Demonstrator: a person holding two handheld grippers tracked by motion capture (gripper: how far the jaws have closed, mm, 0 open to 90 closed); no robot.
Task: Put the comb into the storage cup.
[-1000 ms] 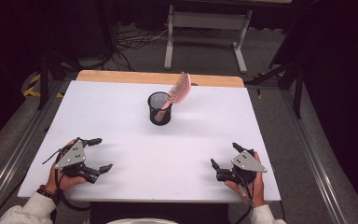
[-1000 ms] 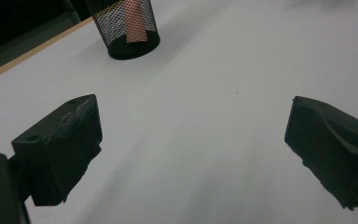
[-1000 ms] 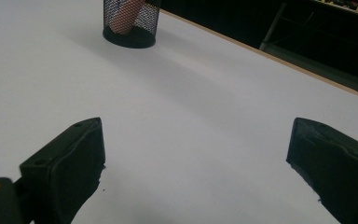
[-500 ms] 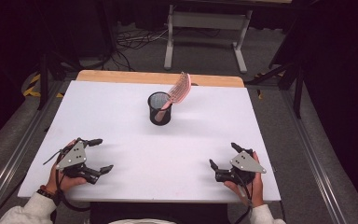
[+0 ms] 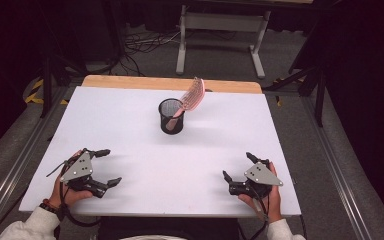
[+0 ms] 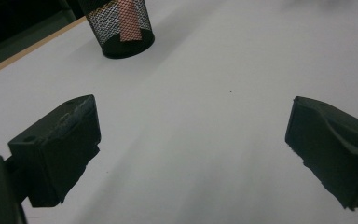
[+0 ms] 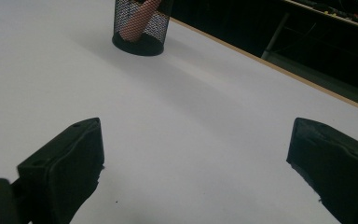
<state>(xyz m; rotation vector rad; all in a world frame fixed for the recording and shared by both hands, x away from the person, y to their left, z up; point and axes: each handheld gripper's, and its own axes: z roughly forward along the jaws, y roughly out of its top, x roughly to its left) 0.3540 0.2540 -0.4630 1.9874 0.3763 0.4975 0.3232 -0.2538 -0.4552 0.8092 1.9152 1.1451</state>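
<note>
A black mesh cup (image 5: 172, 116) stands upright toward the back middle of the white table (image 5: 130, 135). A pink hairbrush (image 5: 192, 96) leans in it, bristle head up and to the right. The cup (image 6: 121, 25) and the brush handle (image 6: 128, 18) sit ahead in the left gripper view; the right gripper view has the cup (image 7: 140, 28) and the handle (image 7: 139, 18) at top left. My left gripper (image 5: 106, 167) rests open near the front left edge. At the front right, my right gripper (image 5: 237, 166) is open too. Both hold nothing.
A wooden strip (image 5: 170, 83) runs along the table's far edge. Behind it stand a white frame stand (image 5: 220, 30) and floor cables (image 5: 145, 42). Metal rails (image 5: 15, 160) flank the table.
</note>
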